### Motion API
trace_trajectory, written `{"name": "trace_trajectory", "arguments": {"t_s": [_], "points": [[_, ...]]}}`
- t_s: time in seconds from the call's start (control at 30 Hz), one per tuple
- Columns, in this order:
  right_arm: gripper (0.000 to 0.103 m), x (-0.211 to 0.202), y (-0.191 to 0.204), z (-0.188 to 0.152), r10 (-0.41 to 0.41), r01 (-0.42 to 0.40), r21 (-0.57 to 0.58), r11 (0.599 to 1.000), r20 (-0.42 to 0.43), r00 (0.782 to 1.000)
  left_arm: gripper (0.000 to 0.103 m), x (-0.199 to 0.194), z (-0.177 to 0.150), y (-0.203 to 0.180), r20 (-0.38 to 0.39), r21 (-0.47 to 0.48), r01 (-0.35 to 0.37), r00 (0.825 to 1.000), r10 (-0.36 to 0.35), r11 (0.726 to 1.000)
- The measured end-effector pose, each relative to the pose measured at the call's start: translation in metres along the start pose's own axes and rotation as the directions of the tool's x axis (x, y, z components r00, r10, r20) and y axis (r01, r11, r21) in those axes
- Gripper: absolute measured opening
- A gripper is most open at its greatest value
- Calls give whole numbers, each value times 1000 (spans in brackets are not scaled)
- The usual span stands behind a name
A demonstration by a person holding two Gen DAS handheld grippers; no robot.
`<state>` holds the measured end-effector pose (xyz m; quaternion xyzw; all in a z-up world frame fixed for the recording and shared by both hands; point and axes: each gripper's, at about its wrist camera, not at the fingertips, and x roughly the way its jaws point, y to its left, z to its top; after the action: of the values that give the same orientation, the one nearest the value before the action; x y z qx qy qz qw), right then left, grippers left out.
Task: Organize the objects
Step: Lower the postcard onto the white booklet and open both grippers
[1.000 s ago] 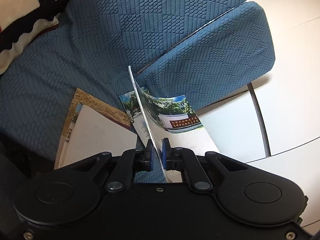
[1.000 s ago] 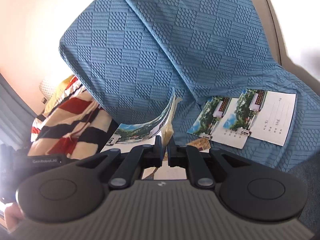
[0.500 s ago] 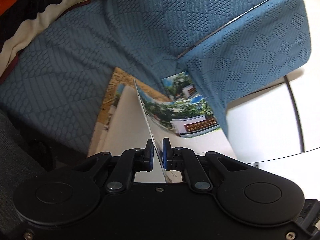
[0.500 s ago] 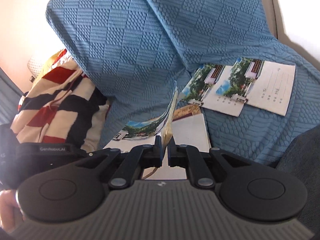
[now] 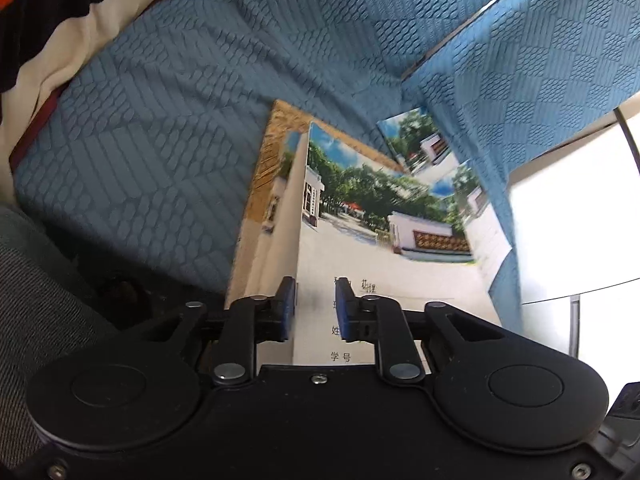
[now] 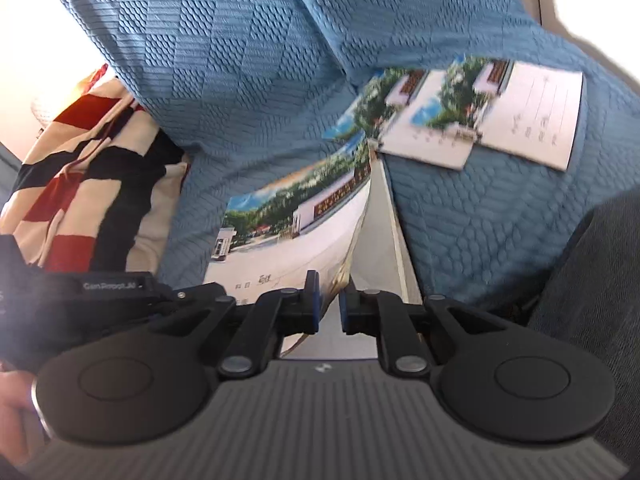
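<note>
Blue quilted cushion [image 5: 168, 120], striped blanket [image 6: 80, 152]

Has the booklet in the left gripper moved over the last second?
Yes. The booklet has dropped from edge-up to lying over the brown-edged book on the blue sofa cover; the left gripper is open.

A blue quilted fabric sofa [image 6: 248, 64] fills both views, a red, black and cream striped cushion [image 6: 84, 152] at its end, bright white floor [image 5: 568, 232] beside it.
</note>
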<state>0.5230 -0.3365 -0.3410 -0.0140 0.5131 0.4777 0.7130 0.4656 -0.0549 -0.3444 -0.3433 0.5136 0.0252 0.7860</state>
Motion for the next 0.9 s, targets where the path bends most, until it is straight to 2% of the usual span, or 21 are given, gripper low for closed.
{"name": "trace_trajectory", "arguments": {"t_s": [0.07,0.1,0.13,0.2,0.27,0.37,0.6,0.8,0.9], "points": [[29,0,0,-2,-6,6,-1,1000,-12,1000,22,0,-2,3,-9,-5,1,1000,-1,1000],[44,0,-1,-3,-10,10,3,1000,-17,1000,22,-1,-3,4,-11,-3,2,1000,-2,1000],[55,-1,-2,-3,-7,7,10,1000,-21,1000,23,-1,-4,5,-15,2,-2,1000,2,1000],[57,-4,-5,-4,3,-2,19,1000,-31,1000,33,-3,-6,6,-25,19,-12,1000,12,1000],[62,-5,-7,-4,-16,17,23,1000,-45,999,36,-8,-8,6,-21,29,-30,999,30,999],[63,-9,-12,-5,-37,39,26,999,-61,997,40,-19,-13,6,4,49,-54,999,54,997],[62,-7,-27,-6,-91,90,-11,996,-23,996,43,-29,-22,2,46,101,-81,996,77,992],[61,10,-28,-7,-115,115,-66,991,4,993,44,-11,-24,-1,16,115,-105,994,104,988],[55,20,-29,-9,-113,112,-67,991,-9,994,45,-4,-25,-4,3,139,-124,992,125,983]]}}
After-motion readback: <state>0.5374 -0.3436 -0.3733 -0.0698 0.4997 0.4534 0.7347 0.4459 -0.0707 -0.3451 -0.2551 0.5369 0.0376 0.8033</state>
